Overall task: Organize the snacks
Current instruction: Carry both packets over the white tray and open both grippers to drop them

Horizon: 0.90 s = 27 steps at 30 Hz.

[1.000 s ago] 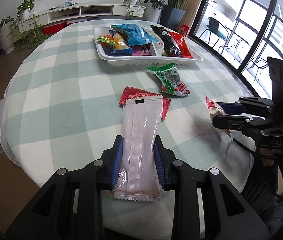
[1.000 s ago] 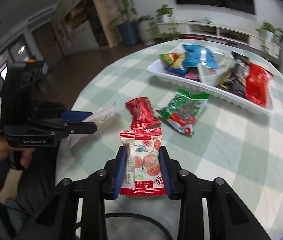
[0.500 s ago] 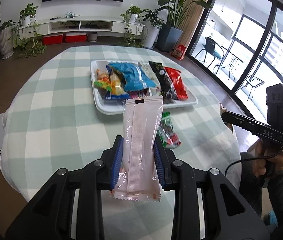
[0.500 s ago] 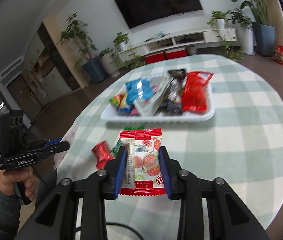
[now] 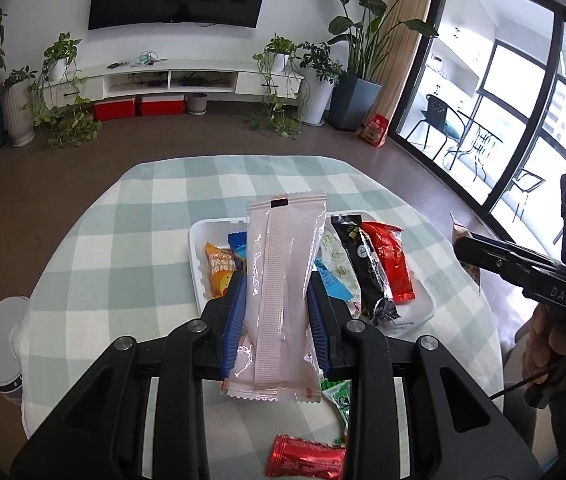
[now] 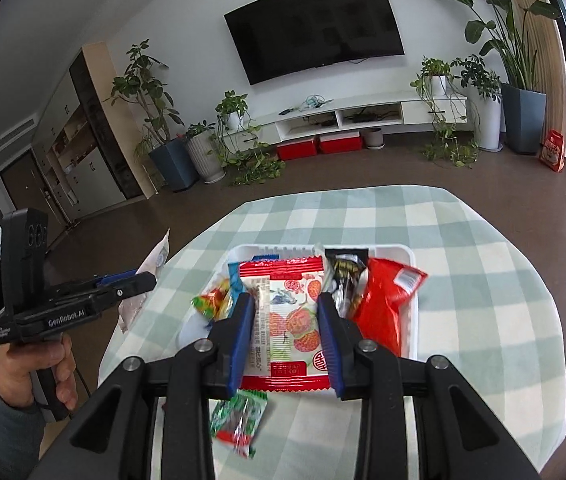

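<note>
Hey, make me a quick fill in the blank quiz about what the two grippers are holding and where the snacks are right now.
1. The left gripper is shut on a pale ____ packet.
2. The right gripper holds a packet printed with red ____.
3. Most snacks lie in the white ____.
4. The green packet lies on the ____ tablecloth.

Missing words: pink; fruit; tray; checked

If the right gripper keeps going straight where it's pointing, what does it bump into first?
Probably the white tray and the snacks in it. The right gripper, shut on a red-and-white packet, points down at them, likely near the black packet, though depth is unclear.
</note>
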Motion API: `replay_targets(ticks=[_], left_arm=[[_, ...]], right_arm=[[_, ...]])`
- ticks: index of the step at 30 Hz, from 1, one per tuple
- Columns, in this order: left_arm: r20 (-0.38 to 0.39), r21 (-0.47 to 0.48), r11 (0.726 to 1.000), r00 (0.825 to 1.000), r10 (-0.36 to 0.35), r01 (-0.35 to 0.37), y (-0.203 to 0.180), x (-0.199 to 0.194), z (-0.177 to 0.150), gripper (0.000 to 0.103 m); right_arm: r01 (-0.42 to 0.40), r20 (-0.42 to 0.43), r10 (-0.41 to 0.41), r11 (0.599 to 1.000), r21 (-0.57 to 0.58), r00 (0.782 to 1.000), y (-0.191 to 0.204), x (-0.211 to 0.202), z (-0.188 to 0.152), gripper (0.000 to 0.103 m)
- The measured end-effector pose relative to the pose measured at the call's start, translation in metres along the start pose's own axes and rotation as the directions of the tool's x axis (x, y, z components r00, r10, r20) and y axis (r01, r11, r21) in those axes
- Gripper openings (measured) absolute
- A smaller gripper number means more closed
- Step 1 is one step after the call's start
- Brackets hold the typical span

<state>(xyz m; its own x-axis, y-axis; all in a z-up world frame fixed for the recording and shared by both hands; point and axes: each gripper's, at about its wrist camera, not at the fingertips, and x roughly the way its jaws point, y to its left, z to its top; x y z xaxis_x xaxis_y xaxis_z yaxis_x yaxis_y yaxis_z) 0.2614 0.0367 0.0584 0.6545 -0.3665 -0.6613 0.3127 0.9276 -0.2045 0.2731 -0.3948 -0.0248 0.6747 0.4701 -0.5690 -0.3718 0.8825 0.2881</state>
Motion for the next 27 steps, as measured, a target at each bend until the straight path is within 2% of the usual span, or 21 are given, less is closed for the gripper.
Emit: replay_targets(ticks=[5, 11, 21, 27], left_arm=[[-0.035, -0.048, 0.998, 0.999, 0.024, -0.026, 0.016, 0.036, -0.003, 0.028], [-0.077, -0.035, 0.999, 0.996, 0.037, -0.04, 0.017, 0.065, -0.022, 0.028], [-0.097, -0.018, 0.999, 0.994, 0.041, -0.043, 0.01, 0.09, -0.035, 0.028], [-0.112, -0.02, 0.999, 0.993, 0.041, -0.043, 0.012, 0.1, -0.039, 0.028]], right_arm=[[0.025, -0.053, -0.025, 1.0, -0.001, 0.998, -0.001, 0.042, 0.012, 0.035], [0.066, -0.122, -0.064, 0.998, 0.011, 0.99, -0.01, 0.09, 0.014, 0.035], [0.093, -0.166, -0.092, 0.996, -0.006, 0.982, -0.006, 0.128, 0.011, 0.035], [0.115, -0.193, -0.124, 0.992, -0.057, 0.973, 0.001, 0.141, 0.009, 0.036]])
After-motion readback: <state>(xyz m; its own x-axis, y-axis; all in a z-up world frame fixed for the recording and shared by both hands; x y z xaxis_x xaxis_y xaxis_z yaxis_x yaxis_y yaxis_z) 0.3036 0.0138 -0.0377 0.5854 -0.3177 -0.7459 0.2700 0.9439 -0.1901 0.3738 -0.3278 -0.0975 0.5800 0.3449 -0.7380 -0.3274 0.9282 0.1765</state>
